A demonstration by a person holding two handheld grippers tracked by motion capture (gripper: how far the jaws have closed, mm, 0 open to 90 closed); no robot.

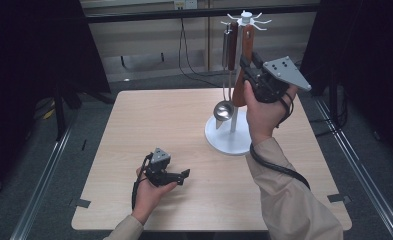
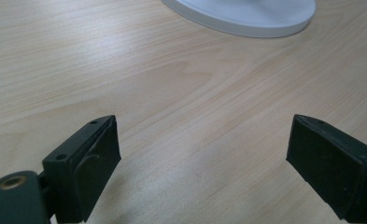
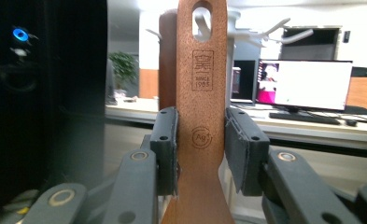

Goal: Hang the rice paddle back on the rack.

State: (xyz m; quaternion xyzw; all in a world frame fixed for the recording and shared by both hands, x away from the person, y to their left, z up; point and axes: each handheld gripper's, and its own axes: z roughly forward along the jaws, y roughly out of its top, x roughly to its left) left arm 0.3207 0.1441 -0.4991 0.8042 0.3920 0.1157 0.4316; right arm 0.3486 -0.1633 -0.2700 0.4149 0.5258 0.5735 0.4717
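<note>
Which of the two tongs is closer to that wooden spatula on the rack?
The right. The right tongs are clamped on the wooden spatula by the white rack. The left tongs rest open, low over the table, well short of it.

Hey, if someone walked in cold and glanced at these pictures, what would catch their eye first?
Probably the right tool, raised at the far right of the table and clamped on a brown wooden spatula at the white utensil stand. Its handle hole sits by a white hook at the stand's top. A steel ladle hangs beside it, and the left tool rests low near the table's front edge, jaws open on nothing.
</note>
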